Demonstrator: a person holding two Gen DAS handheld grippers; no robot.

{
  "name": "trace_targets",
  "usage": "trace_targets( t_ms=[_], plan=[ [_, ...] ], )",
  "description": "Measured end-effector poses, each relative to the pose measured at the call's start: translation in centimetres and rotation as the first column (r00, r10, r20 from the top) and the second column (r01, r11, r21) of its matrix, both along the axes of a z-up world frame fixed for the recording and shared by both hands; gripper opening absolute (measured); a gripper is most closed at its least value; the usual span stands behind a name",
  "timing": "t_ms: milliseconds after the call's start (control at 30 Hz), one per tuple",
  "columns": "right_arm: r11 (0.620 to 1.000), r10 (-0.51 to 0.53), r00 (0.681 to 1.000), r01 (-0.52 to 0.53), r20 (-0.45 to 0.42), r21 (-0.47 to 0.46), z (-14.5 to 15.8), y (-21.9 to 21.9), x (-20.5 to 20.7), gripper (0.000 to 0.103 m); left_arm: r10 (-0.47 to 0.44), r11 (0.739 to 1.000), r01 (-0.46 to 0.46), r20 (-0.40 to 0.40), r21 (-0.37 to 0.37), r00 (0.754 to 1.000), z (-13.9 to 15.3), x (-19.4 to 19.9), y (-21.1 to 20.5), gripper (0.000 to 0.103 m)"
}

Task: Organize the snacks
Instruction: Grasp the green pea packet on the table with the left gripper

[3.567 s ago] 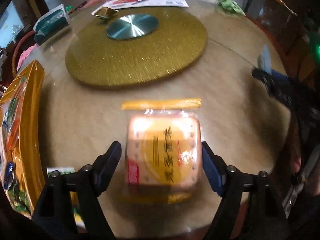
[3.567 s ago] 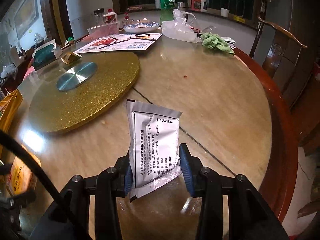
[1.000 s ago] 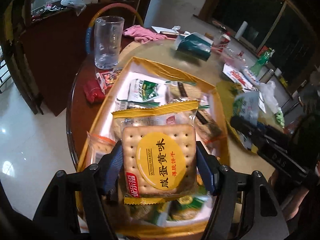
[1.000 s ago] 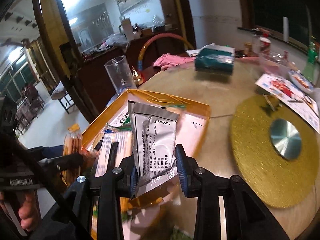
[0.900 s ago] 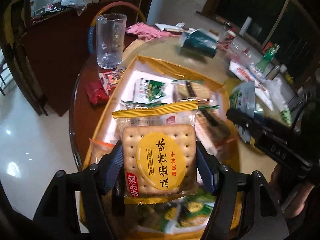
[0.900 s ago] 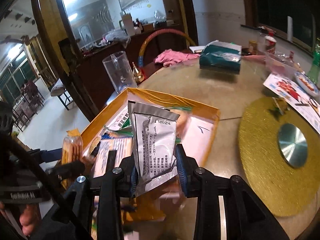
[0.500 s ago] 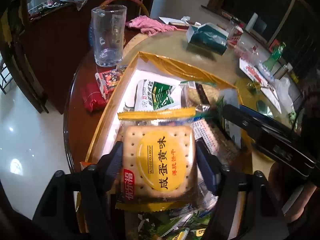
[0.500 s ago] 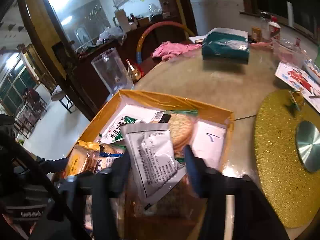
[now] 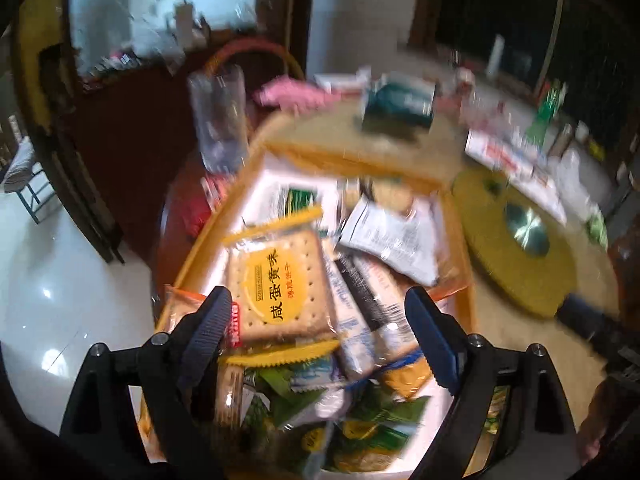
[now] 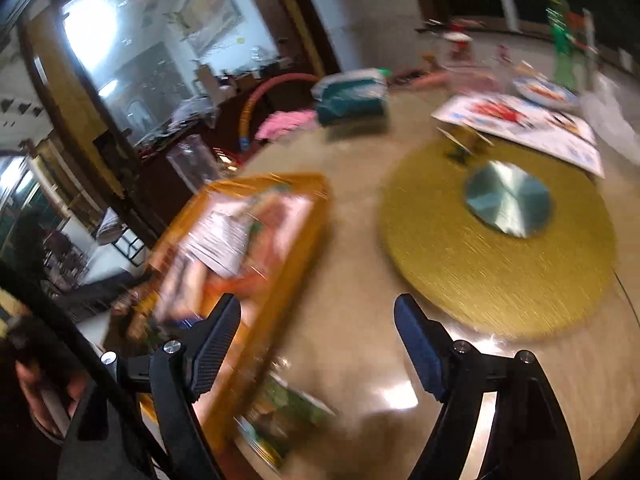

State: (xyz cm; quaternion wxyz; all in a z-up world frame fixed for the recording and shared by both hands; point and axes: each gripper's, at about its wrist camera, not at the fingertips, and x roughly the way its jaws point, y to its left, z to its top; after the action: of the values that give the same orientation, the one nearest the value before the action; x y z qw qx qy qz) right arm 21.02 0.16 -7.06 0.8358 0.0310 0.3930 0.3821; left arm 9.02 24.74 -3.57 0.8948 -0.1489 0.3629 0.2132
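The yellow snack box (image 9: 470, 296) sits at the table's edge, full of several snack packs. The cracker packet (image 9: 278, 280) with the yellow round label lies on the pile inside it. The silver sachet (image 9: 394, 240) lies in the box farther back. My left gripper (image 9: 318, 326) is open and empty, just above the box. My right gripper (image 10: 318, 332) is open and empty over the table, right of the box (image 10: 296, 256). Both views are motion-blurred.
A gold turntable mat (image 10: 500, 248) with a metal disc lies in the table's middle. A clear glass (image 9: 218, 120), a pink cloth (image 9: 296, 94) and a teal tissue pack (image 10: 352, 96) stand beyond the box. A green snack pack (image 10: 280, 420) lies beside the box.
Both grippers have opened. The cracker packet and the silver sachet now lie in the box. The right gripper has swung away to the right over the table.
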Motion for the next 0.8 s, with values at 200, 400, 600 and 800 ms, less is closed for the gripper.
trace_targets(
  t_ms=[200,400,600,800],
  plan=[
    [0.988,-0.152,0.986,0.15,-0.073,-0.028,-4.0,-8.1,0.3,0.079,-0.232,0.971,0.228,-0.051,-0.069,0.971,-0.4,-0.6,-6.8,0.089],
    [0.963,-0.271,0.959,0.269,-0.086,-0.031,-6.0,-12.9,0.3,0.079,-0.412,0.911,0.408,-0.149,-0.058,0.899,-1.8,1.5,-13.4,0.089],
    [0.954,-0.3,0.953,0.299,-0.033,-0.024,-6.2,-13.6,-0.1,0.079,-0.454,0.886,0.462,-0.288,-0.045,0.843,-4.3,5.4,-15.9,0.07],
    [0.953,-0.302,0.953,0.302,-0.03,-0.02,-6.5,-14.1,-0.4,0.079,-0.416,0.89,0.455,-0.384,0.012,0.824,-6.3,6.5,-17.0,0.057]
  ],
)
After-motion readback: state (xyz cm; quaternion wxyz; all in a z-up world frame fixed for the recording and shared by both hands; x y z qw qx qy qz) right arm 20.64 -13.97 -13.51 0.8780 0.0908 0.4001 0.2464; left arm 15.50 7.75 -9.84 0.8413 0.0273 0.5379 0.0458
